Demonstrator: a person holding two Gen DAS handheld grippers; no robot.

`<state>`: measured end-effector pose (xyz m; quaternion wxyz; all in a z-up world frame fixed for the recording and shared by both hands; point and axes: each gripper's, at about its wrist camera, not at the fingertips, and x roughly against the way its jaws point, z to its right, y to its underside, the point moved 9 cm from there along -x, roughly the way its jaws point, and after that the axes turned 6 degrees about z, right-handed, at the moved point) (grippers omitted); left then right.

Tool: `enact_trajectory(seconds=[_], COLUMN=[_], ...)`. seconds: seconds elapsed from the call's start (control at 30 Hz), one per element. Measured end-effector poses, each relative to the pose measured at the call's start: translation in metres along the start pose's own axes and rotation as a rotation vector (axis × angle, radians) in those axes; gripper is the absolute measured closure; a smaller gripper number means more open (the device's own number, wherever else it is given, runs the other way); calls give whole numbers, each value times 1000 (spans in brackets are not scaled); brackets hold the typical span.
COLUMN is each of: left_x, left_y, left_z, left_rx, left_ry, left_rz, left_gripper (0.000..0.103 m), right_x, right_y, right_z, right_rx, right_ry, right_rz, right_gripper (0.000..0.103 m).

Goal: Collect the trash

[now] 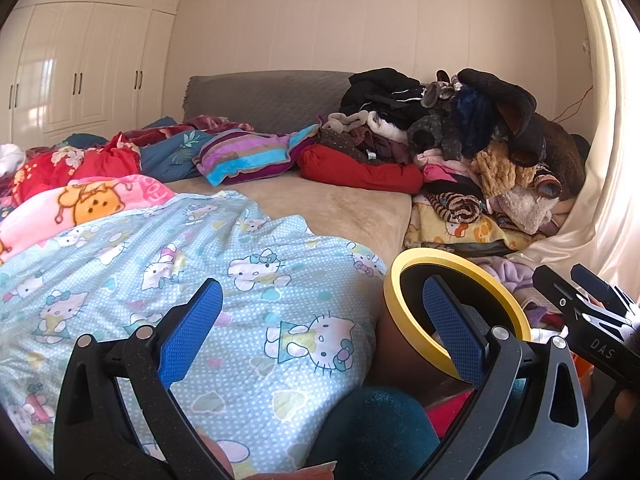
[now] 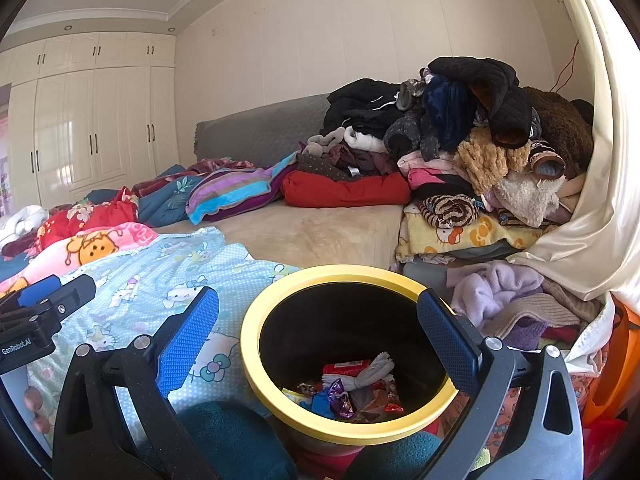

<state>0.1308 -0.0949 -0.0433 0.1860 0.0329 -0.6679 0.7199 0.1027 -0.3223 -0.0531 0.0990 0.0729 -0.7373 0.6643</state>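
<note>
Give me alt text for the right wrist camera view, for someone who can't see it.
The open right gripper hangs empty over a yellow-rimmed black bin holding wrappers. Behind it is a bed with a cartoon-cat sheet and a heap of clothes; the left gripper shows at the left edge.

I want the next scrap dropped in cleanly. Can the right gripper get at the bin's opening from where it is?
Probably yes. The right gripper is open and empty just over the bin, whose mouth is uncovered, with wrappers low at the bottom. Nothing lies between the jaws and the opening.
</note>
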Motion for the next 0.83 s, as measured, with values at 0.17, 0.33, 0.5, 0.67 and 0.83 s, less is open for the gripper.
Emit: enact_trajectory(seconds=[0.17, 0.33, 0.5, 0.67, 0.83], left_x=[0, -5, 4, 29, 88], left_y=[0, 3, 3, 17, 48], left_z=[1, -1, -45, -165, -333], left_rx=[3, 32, 135, 231, 332], left_ry=[4, -37, -112, -363, -780], left_rz=[-1, -39, -61, -117, -170], left_gripper=[11, 11, 11, 11, 11], right_x=[0, -2, -20, -58, -63], right_y=[0, -6, -19, -9, 56], right_z=[1, 4, -23, -148, -330], right_rx=[-2, -6, 2, 6, 145], right_ry=[-1, 5, -50, -327, -647], right_rz=[-2, 22, 19, -118, -358], right_gripper=[6, 6, 6, 6, 6])
